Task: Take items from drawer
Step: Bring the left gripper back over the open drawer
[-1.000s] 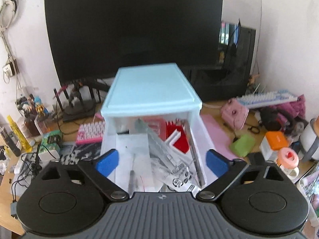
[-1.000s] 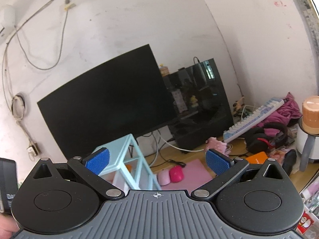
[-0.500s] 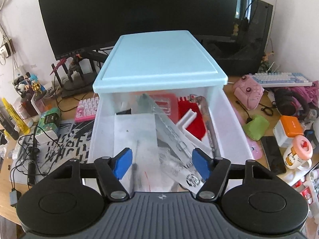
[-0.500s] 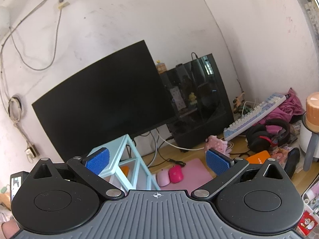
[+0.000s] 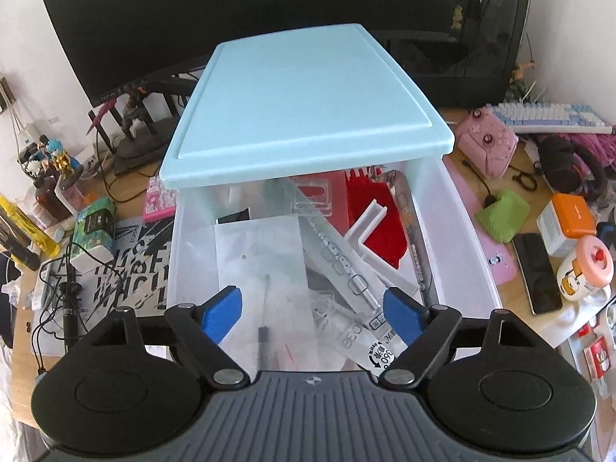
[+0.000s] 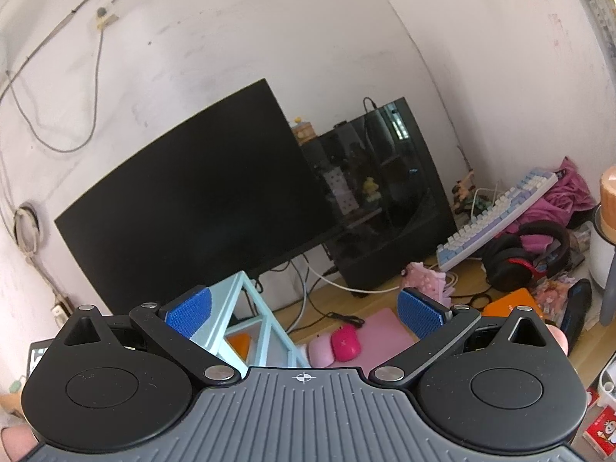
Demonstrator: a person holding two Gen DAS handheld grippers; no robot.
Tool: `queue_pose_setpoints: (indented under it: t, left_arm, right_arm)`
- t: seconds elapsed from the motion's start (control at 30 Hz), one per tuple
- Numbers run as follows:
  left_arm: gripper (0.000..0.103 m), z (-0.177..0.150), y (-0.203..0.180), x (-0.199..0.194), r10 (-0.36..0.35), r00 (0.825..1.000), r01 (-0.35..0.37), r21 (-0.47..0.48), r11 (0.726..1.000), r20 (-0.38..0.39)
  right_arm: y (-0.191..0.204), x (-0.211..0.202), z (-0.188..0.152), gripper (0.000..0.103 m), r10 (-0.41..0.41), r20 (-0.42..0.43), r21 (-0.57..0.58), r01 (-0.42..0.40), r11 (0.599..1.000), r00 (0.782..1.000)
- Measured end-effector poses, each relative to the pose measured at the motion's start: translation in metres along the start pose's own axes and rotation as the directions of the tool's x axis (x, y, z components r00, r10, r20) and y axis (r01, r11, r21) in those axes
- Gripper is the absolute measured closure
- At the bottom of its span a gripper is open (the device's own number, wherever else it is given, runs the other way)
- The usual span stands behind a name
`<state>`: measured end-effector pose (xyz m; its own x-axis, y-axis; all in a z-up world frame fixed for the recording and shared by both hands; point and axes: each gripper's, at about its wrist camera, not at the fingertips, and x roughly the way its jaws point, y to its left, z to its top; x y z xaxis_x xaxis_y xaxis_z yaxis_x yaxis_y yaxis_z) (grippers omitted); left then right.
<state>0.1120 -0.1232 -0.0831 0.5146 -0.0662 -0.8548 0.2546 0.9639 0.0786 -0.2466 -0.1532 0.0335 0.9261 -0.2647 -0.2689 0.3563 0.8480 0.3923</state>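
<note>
Wooden surface [image 5: 467, 161], crowded: a pale-blue drawer unit [image 5: 308, 104] stands before a black monitor [image 5: 231, 11], its clear drawer [image 5: 462, 238] pulled out, full of plastic packets and a red piece. The left claw [image 5: 312, 310] hovers over it, fingers apart, empty. At 3 o'clock lie a phone [image 5: 537, 273] and headphones [image 5: 566, 161]. The right claw [image 6: 304, 310] is spread too, facing white walls [image 6: 269, 38].

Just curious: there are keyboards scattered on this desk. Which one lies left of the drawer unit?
The pink keyboard, half hidden beside the pale blue drawer unit. The other, the white-and-blue keyboard, lies far right by the wall.
</note>
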Motion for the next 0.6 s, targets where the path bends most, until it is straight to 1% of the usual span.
queue_pose_setpoints:
  t: [0.03, 0.07, 0.1, 0.17, 0.23, 0.33, 0.37, 0.4, 0.43, 0.47, 0.57, 0.6]
  left_arm:
    - [0.024, 0.0, -0.001, 0.001, 0.004, 1.0, -0.004, 0.007, 1.0, -0.015]
    - [0.038, 0.001, -0.002, 0.003, 0.005, 0.999, -0.005, 0.012, 1.0, -0.032]
    - [0.041, 0.002, -0.003, 0.004, 0.006, 0.999, -0.005, 0.012, 1.0, -0.053]
    - [0.041, 0.004, -0.003, 0.005, 0.0, 0.997, 0.0, -0.001, 1.0, -0.078]
    - [0.042, 0.009, 0.003, 0.005, -0.018, 0.995, 0.014, -0.041, 0.999, -0.095]
    - [0.047, 0.015, 0.011, 0.005, -0.047, 0.992, 0.036, -0.092, 0.995, -0.119]
    - [0.056, 0.016, 0.013, 0.005, -0.063, 0.99, 0.051, -0.105, 0.993, -0.125]
    - [0.061, 0.017, 0.015, 0.006, -0.084, 0.987, 0.067, -0.124, 0.99, -0.138]
    - [0.061, 0.018, 0.017, 0.007, -0.097, 0.983, 0.075, -0.142, 0.987, -0.154]
    - [0.061, 0.018, 0.017, 0.008, -0.096, 0.982, 0.072, -0.144, 0.987, -0.162]
    - [0.061, 0.017, 0.014, 0.011, -0.067, 0.982, 0.044, -0.127, 0.991, -0.177]
    - [0.058, 0.018, 0.015, 0.012, -0.066, 0.98, 0.041, -0.136, 0.99, -0.186]
  right_arm:
    - [0.0, 0.0, 0.001, 0.0, 0.004, 0.003, 0.002, -0.004, 1.0, 1.0]
    - [0.0, 0.0, 0.002, 0.0, 0.008, 0.006, 0.003, -0.008, 1.0, 1.0]
    - [0.0, -0.001, 0.003, 0.0, 0.012, 0.01, 0.005, -0.012, 1.0, 1.0]
    - [-0.001, -0.001, 0.004, 0.0, 0.02, 0.017, 0.008, -0.02, 1.0, 1.0]
    - [-0.001, -0.002, 0.006, 0.0, 0.027, 0.023, 0.011, -0.028, 1.0, 0.999]
    - [-0.006, -0.003, 0.01, 0.0, 0.036, 0.034, 0.02, -0.037, 0.999, 0.999]
    - [-0.007, -0.004, 0.011, 0.0, 0.038, 0.037, 0.024, -0.039, 0.999, 0.999]
    - [-0.008, -0.004, 0.011, 0.0, 0.039, 0.038, 0.028, -0.04, 0.999, 0.999]
    - [-0.01, -0.004, 0.012, 0.0, 0.039, 0.039, 0.031, -0.041, 0.999, 0.998]
    - [-0.011, -0.004, 0.012, 0.0, 0.04, 0.04, 0.035, -0.041, 0.999, 0.998]
    - [-0.016, -0.006, 0.013, 0.0, 0.038, 0.044, 0.049, -0.041, 0.998, 0.998]
    - [-0.017, -0.007, 0.013, 0.0, 0.039, 0.046, 0.053, -0.041, 0.998, 0.998]
